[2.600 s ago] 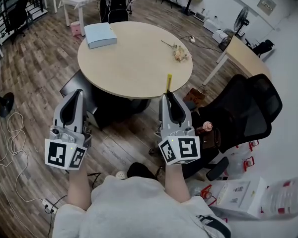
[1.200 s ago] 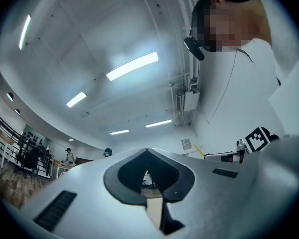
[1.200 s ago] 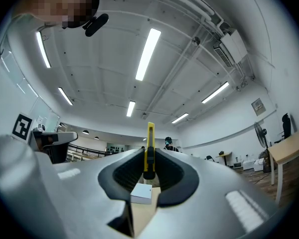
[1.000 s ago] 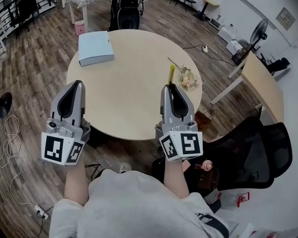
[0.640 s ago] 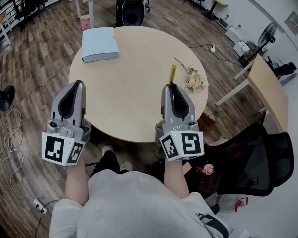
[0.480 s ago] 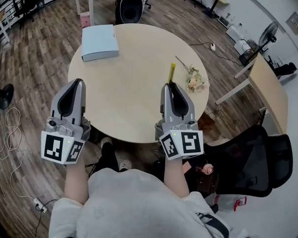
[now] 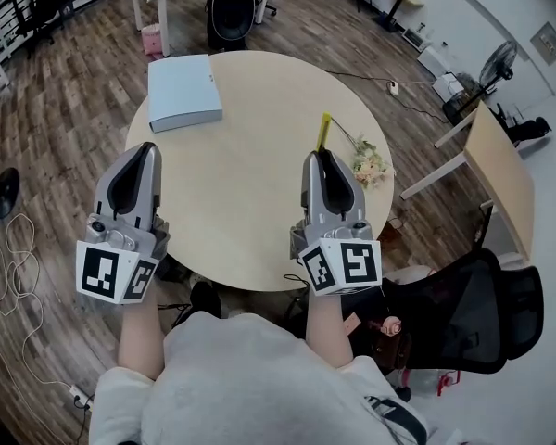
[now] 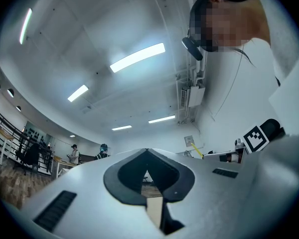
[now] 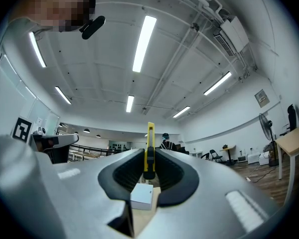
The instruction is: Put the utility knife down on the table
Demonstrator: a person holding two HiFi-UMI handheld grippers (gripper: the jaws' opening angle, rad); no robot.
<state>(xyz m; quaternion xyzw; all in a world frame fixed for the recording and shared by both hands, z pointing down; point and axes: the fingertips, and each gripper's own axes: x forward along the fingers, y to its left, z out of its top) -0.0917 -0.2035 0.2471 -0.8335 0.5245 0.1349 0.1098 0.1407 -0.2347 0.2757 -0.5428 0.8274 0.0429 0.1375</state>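
A yellow utility knife (image 7: 323, 131) sticks up and forward out of my right gripper (image 7: 322, 157), which is shut on its dark lower end. In the right gripper view the knife (image 9: 149, 142) stands upright between the closed jaws of the right gripper (image 9: 148, 169). This gripper hovers over the right part of the round beige table (image 7: 250, 184). My left gripper (image 7: 145, 150) is held level over the table's left edge. In its own view the left gripper (image 8: 147, 152) is shut with nothing in it.
A pale blue box (image 7: 183, 93) lies at the table's far left. A small bunch of flowers (image 7: 369, 167) lies near the right edge, close to the knife. A black office chair (image 7: 473, 313) stands at the lower right, with another table (image 7: 500, 174) beyond it.
The person has walked up to the round table. Both grippers, earlier over the floor in front of it, are now above the tabletop. The knife stays held in the right gripper.
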